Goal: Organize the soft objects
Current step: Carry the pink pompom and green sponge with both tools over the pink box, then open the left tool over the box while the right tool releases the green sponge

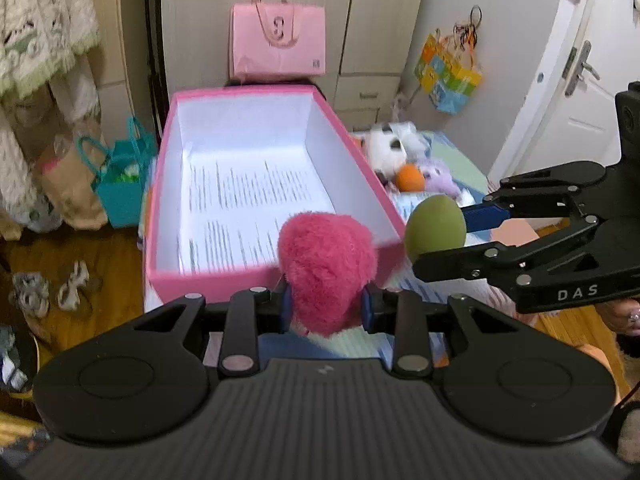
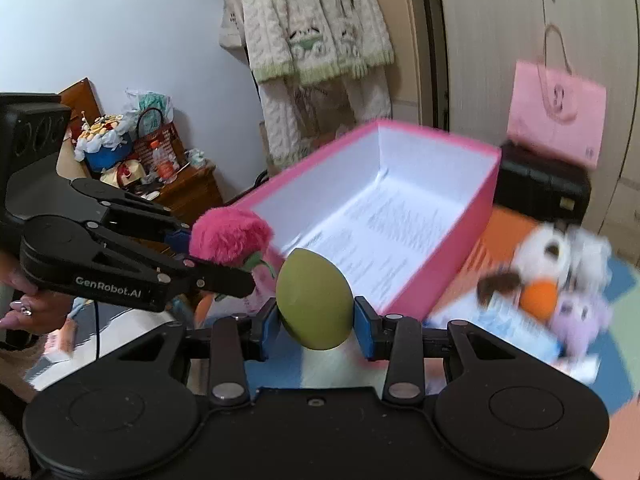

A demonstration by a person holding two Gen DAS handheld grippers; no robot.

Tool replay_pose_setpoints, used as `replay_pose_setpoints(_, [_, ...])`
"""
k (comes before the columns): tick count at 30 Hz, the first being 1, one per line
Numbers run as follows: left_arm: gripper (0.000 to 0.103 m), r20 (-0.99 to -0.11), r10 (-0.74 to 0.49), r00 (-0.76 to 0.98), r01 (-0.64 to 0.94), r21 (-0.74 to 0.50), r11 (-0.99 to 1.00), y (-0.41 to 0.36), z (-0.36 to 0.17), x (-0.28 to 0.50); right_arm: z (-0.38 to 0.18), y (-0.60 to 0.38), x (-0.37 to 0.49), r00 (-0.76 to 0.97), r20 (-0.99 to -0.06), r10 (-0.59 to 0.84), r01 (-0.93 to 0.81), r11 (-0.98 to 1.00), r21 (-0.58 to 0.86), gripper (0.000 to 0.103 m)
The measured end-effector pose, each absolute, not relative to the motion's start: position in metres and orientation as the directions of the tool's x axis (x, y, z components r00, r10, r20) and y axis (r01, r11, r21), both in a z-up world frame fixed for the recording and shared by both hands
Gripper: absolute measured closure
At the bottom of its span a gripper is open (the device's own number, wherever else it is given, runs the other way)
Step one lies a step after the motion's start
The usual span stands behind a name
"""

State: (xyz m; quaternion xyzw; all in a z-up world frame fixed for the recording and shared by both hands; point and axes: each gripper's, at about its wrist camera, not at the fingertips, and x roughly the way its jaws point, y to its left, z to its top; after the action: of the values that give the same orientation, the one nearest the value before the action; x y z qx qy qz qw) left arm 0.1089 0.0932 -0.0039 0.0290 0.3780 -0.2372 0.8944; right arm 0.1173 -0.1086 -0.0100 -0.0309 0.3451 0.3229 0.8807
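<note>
Pink fuzzy toy (image 1: 326, 270): your left gripper (image 1: 325, 306) is clamped on it, blue pads pressed into the fur on both sides; it hangs at the near rim of the pink box (image 1: 272, 92), not yet inside
Green egg-shaped toy (image 2: 315, 300): your right gripper (image 2: 316, 326) pinches it between its pads, off the box's near right corner, also outside the walls
Box contents: only printed paper shows on the white floor, so judging from this you have nothing stowed so far
Left to do: carry both held pieces over the rim and release them, then go back for the pile
Pile on the bed: a white plush (image 2: 556, 250), an orange ball (image 2: 540, 296) and a lilac plush (image 2: 576, 316) lie beside the box on the patterned cover (image 1: 460, 160), untouched
Hard to make out: the pile is motion-blurred in both views, so you can't tell exactly how many toys are in it
Hidden: the underside of the fuzzy toy sits behind your left gripper, and the box's near inner corner is blocked by the toy
</note>
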Motion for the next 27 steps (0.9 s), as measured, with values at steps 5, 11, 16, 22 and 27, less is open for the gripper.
replay_pose_setpoints(5, [0.073,-0.675,-0.412,0.611,0.44,-0.143,0.887,0.091,-0.001,0.15,-0.007,-0.096,0.152,0.596,-0.616,0.515,-0.599,0.796,0.085,0.059])
replay_pose_setpoints(11, [0.073,-0.697,-0.371,0.613,0.396,-0.135,0.908,0.082,-0.01,0.208,-0.019,-0.079,0.206,0.619,-0.638,0.457,-0.609,0.793,-0.023,0.059])
replay_pose_setpoints(16, [0.073,-0.739,-0.31,0.598,0.322,-0.132,0.937,0.083,-0.027,0.255,-0.033,-0.064,0.244,0.614,-0.675,0.409,-0.625,0.774,-0.1,0.059])
replay_pose_setpoints(22, [0.073,-0.788,-0.251,0.562,0.309,-0.081,0.948,0.075,-0.04,0.298,-0.053,-0.046,0.28,0.556,-0.742,0.375,-0.703,0.689,-0.179,0.059])
replay_pose_setpoints(27, [0.073,-0.825,-0.288,0.486,0.34,-0.125,0.932,0.068,-0.058,0.316,-0.066,-0.033,0.296,0.503,-0.786,0.359,-0.765,0.608,-0.212,0.059])
